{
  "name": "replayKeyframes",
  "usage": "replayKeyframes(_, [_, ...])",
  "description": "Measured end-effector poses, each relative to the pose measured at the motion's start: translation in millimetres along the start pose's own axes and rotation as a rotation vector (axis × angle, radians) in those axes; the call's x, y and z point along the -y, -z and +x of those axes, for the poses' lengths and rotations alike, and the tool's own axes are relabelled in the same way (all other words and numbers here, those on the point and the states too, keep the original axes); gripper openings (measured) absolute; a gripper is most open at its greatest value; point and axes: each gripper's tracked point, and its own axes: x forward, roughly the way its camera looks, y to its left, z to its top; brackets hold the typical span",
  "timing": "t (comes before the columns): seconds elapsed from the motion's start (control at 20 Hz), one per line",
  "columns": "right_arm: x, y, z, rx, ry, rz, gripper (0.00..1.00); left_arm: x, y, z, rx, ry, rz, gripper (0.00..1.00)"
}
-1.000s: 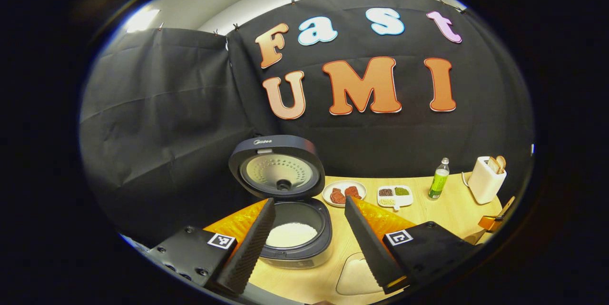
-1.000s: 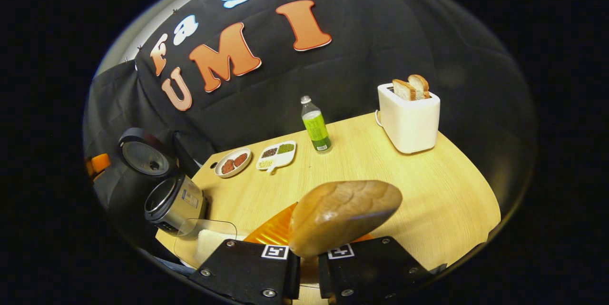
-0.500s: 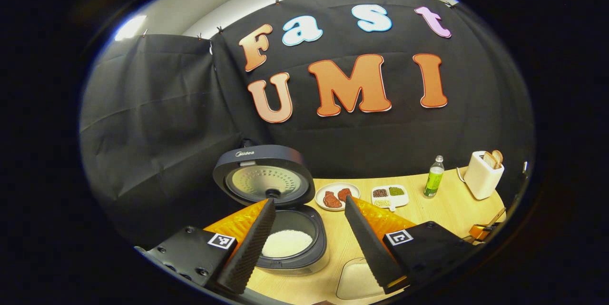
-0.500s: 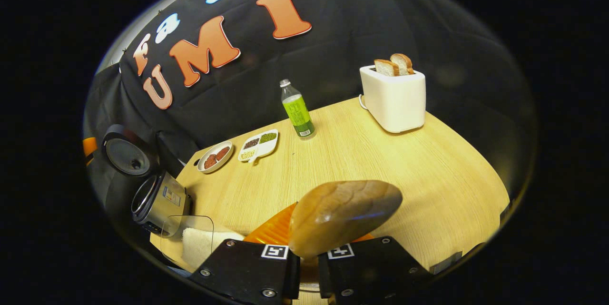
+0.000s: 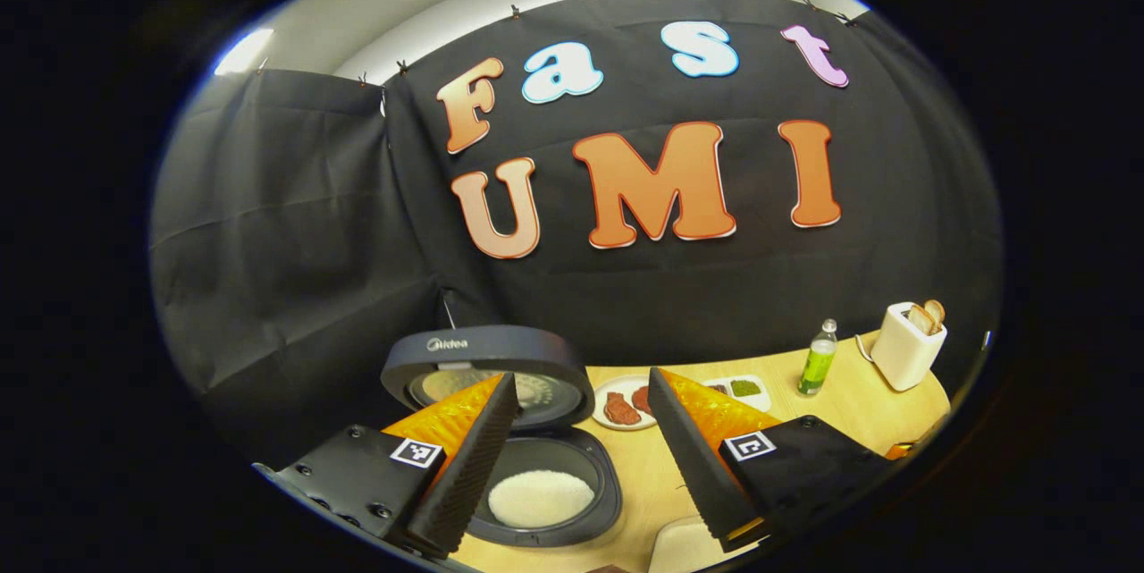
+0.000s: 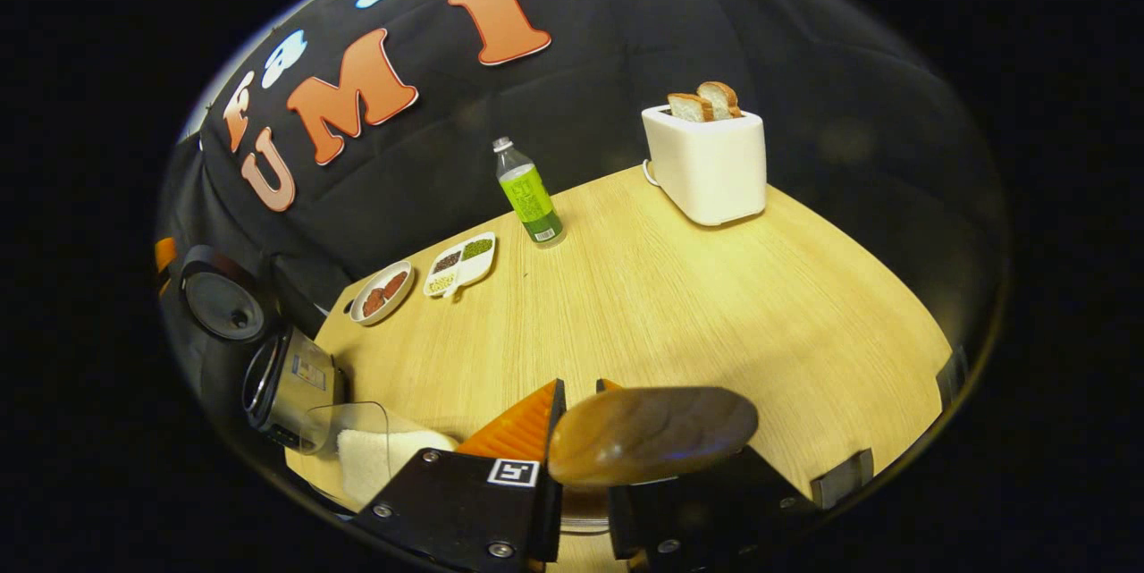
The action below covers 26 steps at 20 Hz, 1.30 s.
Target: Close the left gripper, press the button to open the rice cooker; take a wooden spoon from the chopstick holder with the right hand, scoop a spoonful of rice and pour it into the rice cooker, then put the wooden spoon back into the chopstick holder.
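Jaws of the left gripper point(image 5: 581, 403) stand wide apart with nothing between them, hanging above the open rice cooker point(image 5: 536, 484). Its lid point(image 5: 487, 358) is tipped up at the back, and a flat mound of white rice point(image 5: 541, 499) lies in the inner pot below. Between the 2 fingers the left gripper view also takes in a round plate point(image 5: 617, 403) carrying 2 reddish pieces, a divided dish point(image 5: 746, 387) of grains partly hidden behind the right-hand finger, a green bottle point(image 5: 817, 360) and a white toaster point(image 5: 907, 345) with bread slices standing in it, all on the wooden table point(image 5: 858, 403).

Jaws of the right gripper point(image 6: 572, 430) are nearly together, clamped on the stem of the wooden spoon point(image 6: 652, 434); its bowl sits just past the fingertips, lying roughly level and turned side-on above the table. From the right gripper view I cannot tell whether the bowl carries any rice. To the left of this gripper stands a clear container point(image 6: 353, 443) with white rice heaped inside, touching or just beside the rice cooker's metal body. Farther back, the plate, the divided dish, the bottle and the toaster stand along the table's far side.
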Motion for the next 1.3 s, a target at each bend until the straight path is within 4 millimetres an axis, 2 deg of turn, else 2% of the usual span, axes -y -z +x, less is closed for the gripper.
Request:
replayKeyframes(0.05, [0.9,-1.5,-0.9,-0.009,0.001,0.017,0.12,-9.0,-6.4,5.7,0.014,-0.011,-0.011,0.99])
replayKeyframes(0.1, [3.3,-3.0,-1.1,-0.014,0.012,0.023,0.21,-17.9,-11.9,11.4,0.025,-0.020,-0.024,0.99])
replayKeyframes(0.25, [15.9,-12.3,-9.1,0.001,0.060,0.011,0.36,-46.7,-27.8,29.7,0.057,-0.063,-0.038,1.00])
replayKeyframes(0.3, [18.8,-16.9,-12.7,0.009,0.073,0.009,0.51,-54.4,-31.5,35.3,0.061,-0.077,-0.036,1.00])
replayKeyframes(0.35, [21.2,-22.8,-18.7,0.023,0.082,0.009,0.52,-62.4,-37.2,42.3,0.071,-0.086,-0.040,1.00])
replayKeyframes(0.4, [24.6,-29.9,-23.9,0.038,0.096,0.008,0.44,-67.1,-43.2,49.2,0.078,-0.089,-0.045,1.00])
replayKeyframes(0.45, [28.5,-36.7,-27.1,0.054,0.115,0.007,0.56,-72.9,-46.4,58.2,0.075,-0.100,-0.042,1.00])
replayKeyframes(0.5, [33.5,-42.6,-30.6,0.060,0.142,0.003,0.61,-81.6,-46.0,67.2,0.065,-0.114,-0.039,0.97])
replayKeyframes(0.55, [37.4,-49.7,-36.1,0.076,0.159,-0.002,0.55,-86.5,-44.2,77.1,0.044,-0.121,-0.047,0.93])
replayKeyframes(0.6, [38.2,-60.5,-42.8,0.103,0.168,-0.005,0.70,-90.9,-42.1,86.2,0.023,-0.125,-0.067,0.90])
replayKeyframes(0.8, [39.0,-98.6,-68.5,0.191,0.190,-0.022,0.77,-93.2,-12.3,120.8,-0.137,-0.096,-0.084,0.90])
replayKeyframes(0.9, [37.3,-113.2,-80.6,0.224,0.192,-0.040,0.77,-99.7,0.0,136.1,-0.217,-0.098,-0.034,1.00])
replayKeyframes(1.0, [34.2,-121.4,-89.2,0.248,0.192,-0.070,0.77,-98.1,11.3,145.5,-0.280,-0.080,-0.029,0.90])
replayKeyframes(1.05, [33.3,-123.8,-91.7,0.256,0.195,-0.085,0.77,-95.1,19.5,148.0,-0.319,-0.066,-0.042,1.00])
replayKeyframes(1.1, [31.6,-125.2,-93.6,0.260,0.199,-0.099,0.77,-93.2,20.9,149.7,-0.334,-0.056,-0.053,0.90])
replayKeyframes(1.3, [22.7,-123.5,-93.7,0.252,0.190,-0.130,0.77,-83.3,34.7,146.8,-0.393,-0.018,-0.079,0.90])
